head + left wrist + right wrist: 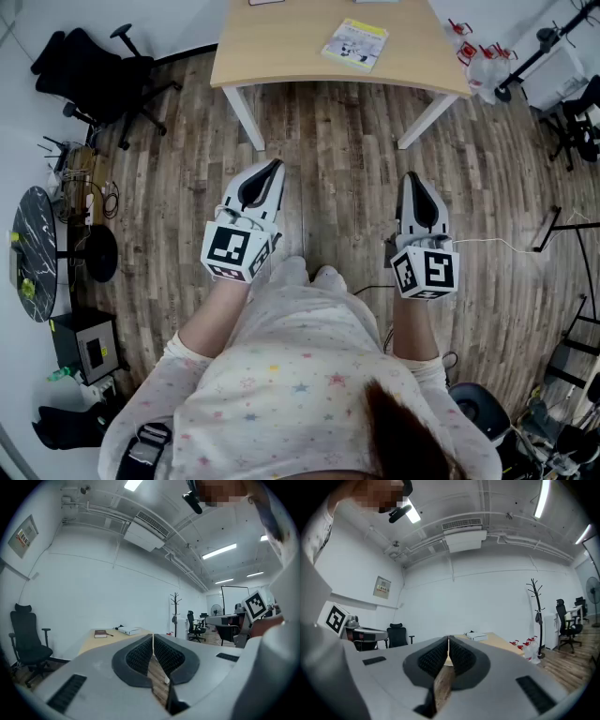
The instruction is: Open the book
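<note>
Wooden flooring (342, 155) stretches to a pale table (281, 47) where the book (355, 43) lies, apparently closed. Left gripper (275, 167) and right gripper (411, 178) hover level, well short of it, jaws pressed together, empty.

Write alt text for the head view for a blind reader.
Seen from above, a person holds the left hand-held gripper and the right hand-held gripper, both shut and empty, over a wood floor, short of a wooden table where a closed book lies. A black office chair stands at upper left.
</note>
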`<action>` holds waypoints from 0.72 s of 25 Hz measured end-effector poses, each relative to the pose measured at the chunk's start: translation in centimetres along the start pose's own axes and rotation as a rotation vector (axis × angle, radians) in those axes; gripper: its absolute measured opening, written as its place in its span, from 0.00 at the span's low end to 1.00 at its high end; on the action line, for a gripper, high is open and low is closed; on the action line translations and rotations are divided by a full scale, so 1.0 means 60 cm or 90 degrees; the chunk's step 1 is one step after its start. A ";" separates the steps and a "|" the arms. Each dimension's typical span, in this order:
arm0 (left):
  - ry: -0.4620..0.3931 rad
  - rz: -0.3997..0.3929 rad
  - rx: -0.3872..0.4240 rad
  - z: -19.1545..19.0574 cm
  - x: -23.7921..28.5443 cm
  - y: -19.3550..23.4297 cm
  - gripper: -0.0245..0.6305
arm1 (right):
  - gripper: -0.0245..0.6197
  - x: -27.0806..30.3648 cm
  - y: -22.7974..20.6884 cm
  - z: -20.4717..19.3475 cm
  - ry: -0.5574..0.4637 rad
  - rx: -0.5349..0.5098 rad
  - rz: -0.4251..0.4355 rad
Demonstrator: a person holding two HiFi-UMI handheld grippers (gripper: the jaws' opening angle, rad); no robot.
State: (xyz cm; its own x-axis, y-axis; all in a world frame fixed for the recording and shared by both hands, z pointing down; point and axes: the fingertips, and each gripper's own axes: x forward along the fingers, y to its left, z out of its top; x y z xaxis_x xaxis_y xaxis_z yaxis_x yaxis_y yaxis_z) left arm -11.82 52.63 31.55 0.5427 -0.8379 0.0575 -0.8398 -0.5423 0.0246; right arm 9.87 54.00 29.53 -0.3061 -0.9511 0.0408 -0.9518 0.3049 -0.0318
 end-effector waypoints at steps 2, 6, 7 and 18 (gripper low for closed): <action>-0.005 0.004 -0.005 0.004 -0.003 0.005 0.07 | 0.05 -0.001 0.005 0.002 0.000 -0.001 -0.001; -0.010 0.014 -0.007 0.010 -0.003 0.012 0.07 | 0.05 0.002 0.008 0.008 -0.001 -0.005 -0.003; -0.009 0.015 -0.008 0.009 -0.003 0.012 0.07 | 0.05 0.002 0.008 0.009 -0.002 -0.005 -0.004; 0.011 0.043 -0.005 -0.005 0.024 -0.007 0.07 | 0.19 0.004 -0.031 0.013 -0.021 0.025 0.017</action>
State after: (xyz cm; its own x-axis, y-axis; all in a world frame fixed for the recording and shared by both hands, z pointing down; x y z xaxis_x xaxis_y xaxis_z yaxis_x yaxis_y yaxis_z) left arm -10.67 51.68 31.94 0.4850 -0.8712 0.0768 -0.8744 -0.4844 0.0274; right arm 11.56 53.17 28.84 -0.3305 -0.9438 0.0061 -0.9415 0.3292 -0.0716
